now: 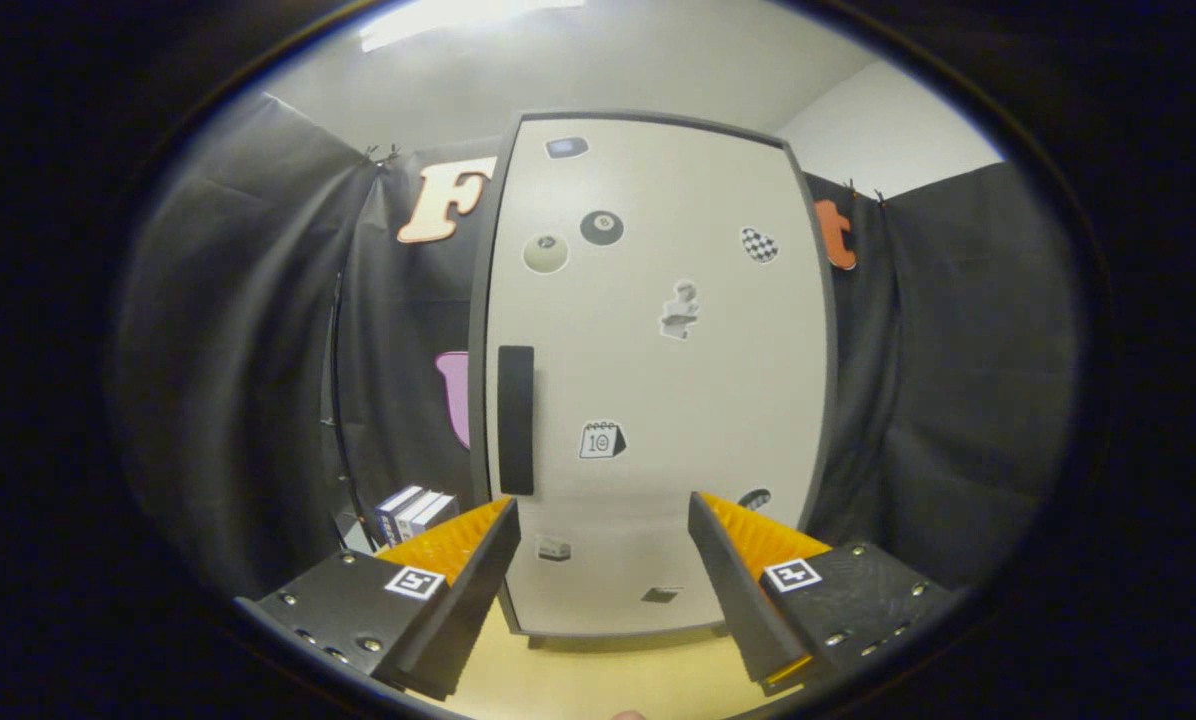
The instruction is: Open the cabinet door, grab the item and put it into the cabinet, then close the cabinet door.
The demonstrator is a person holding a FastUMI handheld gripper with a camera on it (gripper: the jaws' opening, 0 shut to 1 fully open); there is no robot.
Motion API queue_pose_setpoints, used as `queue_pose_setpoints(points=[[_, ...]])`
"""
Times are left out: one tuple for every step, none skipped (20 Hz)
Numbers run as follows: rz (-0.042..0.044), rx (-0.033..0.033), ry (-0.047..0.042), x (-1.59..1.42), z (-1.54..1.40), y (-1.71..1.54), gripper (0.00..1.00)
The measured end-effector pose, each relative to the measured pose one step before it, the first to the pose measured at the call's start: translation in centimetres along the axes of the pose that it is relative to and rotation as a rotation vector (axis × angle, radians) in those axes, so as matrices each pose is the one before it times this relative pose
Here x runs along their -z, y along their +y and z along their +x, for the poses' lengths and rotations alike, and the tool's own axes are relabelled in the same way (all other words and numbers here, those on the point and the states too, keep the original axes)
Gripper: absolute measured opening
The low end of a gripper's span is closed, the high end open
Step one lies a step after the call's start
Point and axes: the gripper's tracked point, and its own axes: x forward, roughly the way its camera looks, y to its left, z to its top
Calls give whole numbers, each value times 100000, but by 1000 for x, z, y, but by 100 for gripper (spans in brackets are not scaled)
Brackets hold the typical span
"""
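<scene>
Spread wide apart with nothing held between them, the gripper (603,555) and its two fingers sit low over a pale yellow bench (598,680). Just ahead of them stands the cabinet (658,380), a light-coloured box with a grey frame, upright on the bench. Its door (678,330) lies flat and shut against the frame, dotted with small stickers, among them two billiard balls, a chequered oval and a calendar leaf. A dark vertical handle (515,420) runs along the door's left edge, a little above and ahead of the left finger. Beyond that finger, beside the cabinet's left side, a few small upright boxes (415,512) stand together on the bench; they may be the item to be stowed, though that cannot be settled from here. Black cloth hangs behind everything. A shut door with empty fingers fits either the approach to the handle or the close of the job with the item already inside, and what the cabinet holds is hidden. If the door is to be opened, the fingers would need to close round the handle and swing it outward.
</scene>
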Motion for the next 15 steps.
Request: queue_pose_setpoints(points=[[410,676,-217,-194,-1255,-491,100],[708,704,32,-54,-1158,-581,100],[396,623,249,-24,-1150,-544,100],[200,329,43,30,-1076,-461,100],[-282,333,-829,-144,-1214,-557,100],[-519,790,-397,-61,-695,-502,100],[-151,1050,457,112,-888,-684,100],[-116,657,-283,-37,-993,-491,100],[113,1140,-604,-274,-897,-507,100],[380,244,-124,-50,-872,-348,100],[737,-164,-485,-128,-772,-164,100],[558,-27,-688,-130,-395,-318,100],[-301,252,185,158,-561,-306,100],[-182,425,534,342,-362,-167,100],[-35,-360,1177,336,-275,70,100]])
